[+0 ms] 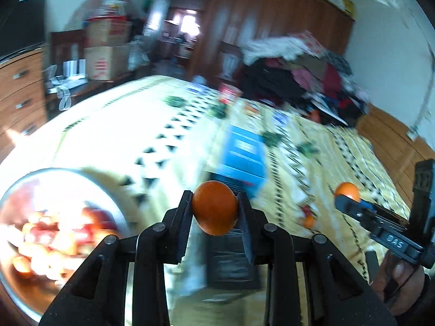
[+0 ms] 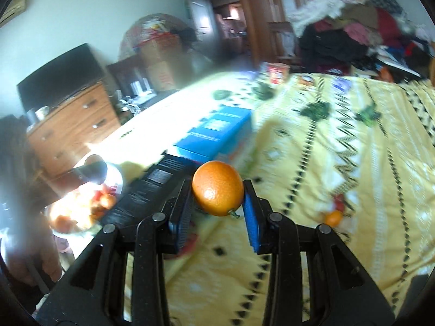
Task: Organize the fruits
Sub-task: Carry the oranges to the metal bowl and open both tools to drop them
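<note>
Each gripper carries one orange, lifted clear of the bed, most likely so both can go to the bowl in one trip. The left gripper [image 1: 214, 207] has its fingers closed on a darker orange [image 1: 214, 207], pinched at its widest part so the round fruit cannot roll out. The right gripper [image 2: 218, 190] grips a paler orange [image 2: 217, 188] the same way, stem end turned down. The metal bowl [image 1: 89, 182] sits at the left edge of the bed, already holding a heap of red and orange fruit, which suggests it is the collecting place. A few small fruits [image 2: 335, 213] lie loose on the yellow patterned bedspread [image 2: 353, 141], to the right of the grippers. A blue box [image 2: 217, 133] lies on the bed beyond both grippers.
</note>
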`<action>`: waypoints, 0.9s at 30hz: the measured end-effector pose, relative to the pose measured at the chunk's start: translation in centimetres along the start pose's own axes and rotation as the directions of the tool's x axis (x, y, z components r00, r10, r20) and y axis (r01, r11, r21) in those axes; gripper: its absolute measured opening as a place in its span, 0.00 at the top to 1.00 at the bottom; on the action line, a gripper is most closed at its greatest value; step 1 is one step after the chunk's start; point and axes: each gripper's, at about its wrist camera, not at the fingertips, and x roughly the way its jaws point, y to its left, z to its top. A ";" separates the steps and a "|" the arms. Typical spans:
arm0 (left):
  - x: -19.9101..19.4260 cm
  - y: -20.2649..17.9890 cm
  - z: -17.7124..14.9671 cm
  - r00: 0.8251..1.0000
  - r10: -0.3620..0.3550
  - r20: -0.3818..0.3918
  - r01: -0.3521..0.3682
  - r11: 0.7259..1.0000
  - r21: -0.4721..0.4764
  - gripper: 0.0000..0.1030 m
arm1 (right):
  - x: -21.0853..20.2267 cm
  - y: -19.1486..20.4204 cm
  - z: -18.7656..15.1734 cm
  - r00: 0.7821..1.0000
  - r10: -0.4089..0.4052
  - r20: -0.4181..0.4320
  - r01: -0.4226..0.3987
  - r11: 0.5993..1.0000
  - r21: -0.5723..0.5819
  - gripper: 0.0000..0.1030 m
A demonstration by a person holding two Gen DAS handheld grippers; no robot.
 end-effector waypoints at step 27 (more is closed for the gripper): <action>-3.4 19.8 -2.8 0.969 0.236 -0.073 -0.245 0.954 -0.172 0.68 | 13.8 24.8 -0.6 0.925 0.231 -0.301 -0.289 0.943 -0.163 0.65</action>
